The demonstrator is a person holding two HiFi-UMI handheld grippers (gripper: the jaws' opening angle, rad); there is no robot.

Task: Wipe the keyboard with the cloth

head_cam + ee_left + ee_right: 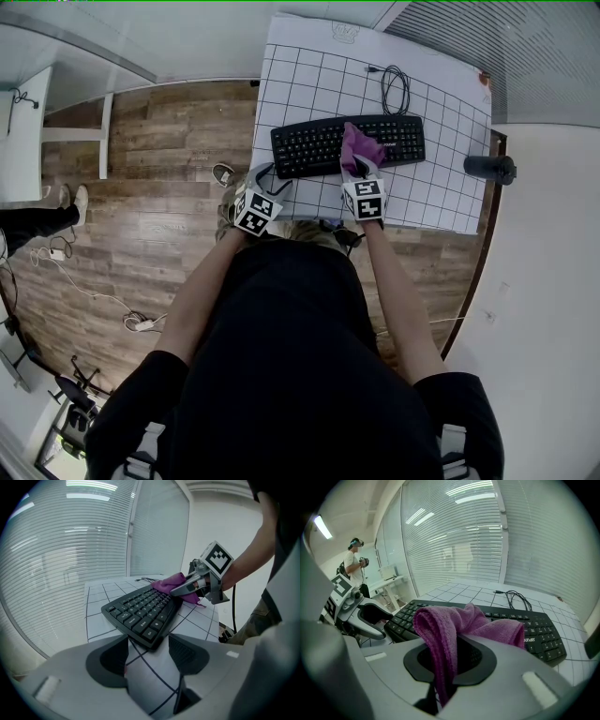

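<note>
A black keyboard lies across the white gridded mat. A purple cloth rests on its keys right of the middle, with my right gripper shut on it. In the right gripper view the purple cloth bunches between the jaws above the black keyboard. My left gripper stands open at the keyboard's near left corner, nothing between its fingers. The left gripper view shows that corner of the black keyboard just ahead of the jaws, with the purple cloth and my right gripper beyond.
The keyboard's coiled black cable lies on the mat behind it. A dark cylinder sits at the table's right edge. Wooden floor lies to the left, with cords. Another person stands far off.
</note>
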